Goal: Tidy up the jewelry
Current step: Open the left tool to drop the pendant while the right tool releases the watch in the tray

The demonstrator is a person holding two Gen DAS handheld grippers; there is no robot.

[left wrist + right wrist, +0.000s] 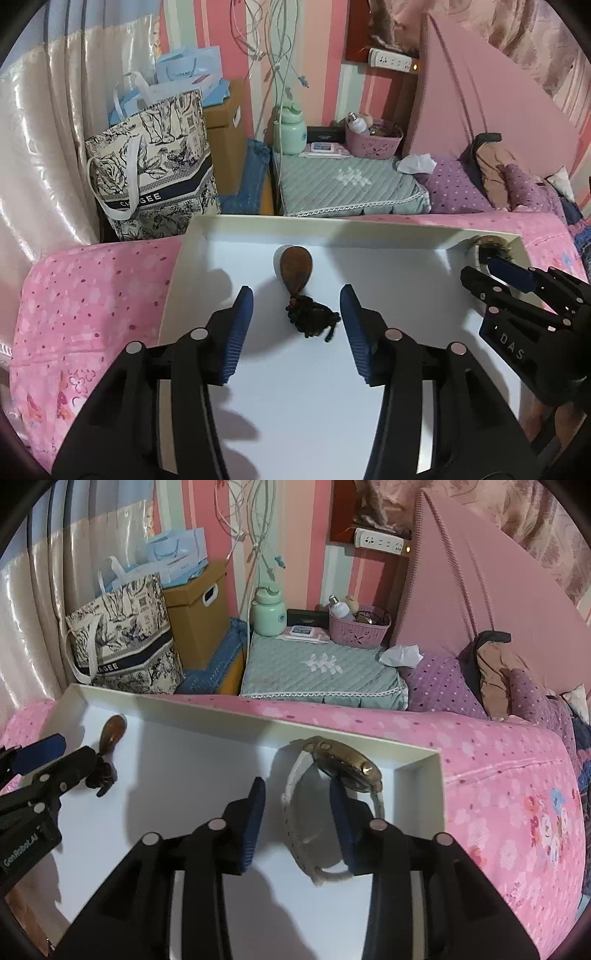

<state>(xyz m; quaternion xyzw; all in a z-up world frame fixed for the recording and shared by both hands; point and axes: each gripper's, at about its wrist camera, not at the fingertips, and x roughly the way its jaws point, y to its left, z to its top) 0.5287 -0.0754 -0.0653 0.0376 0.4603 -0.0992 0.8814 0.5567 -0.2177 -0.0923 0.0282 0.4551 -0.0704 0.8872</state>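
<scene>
A shallow white box [266, 223] [221, 710] lies on a pink bedspread. In it rests a brown teardrop pendant [295, 267] [113, 728] on a bunched dark cord [314, 319]. My left gripper [296, 293] [68, 755] stands open astride the cord, and neither pad touches it. At the box's right end a gold-cased watch [345, 766] [487, 242] with a white strap [295, 812] stands on edge. My right gripper [297, 784] [487, 275] is open around the strap. The left pad is clear of it and the right pad sits against the case.
The pink floral bedspread [498, 786] surrounds the box. Behind it stand a printed tote bag [155, 173], a cardboard box [199, 613], and a quilted green stool [343, 184] with a mint bottle [291, 133] and pink basket [373, 138]. Purple pillows [454, 188] lie right.
</scene>
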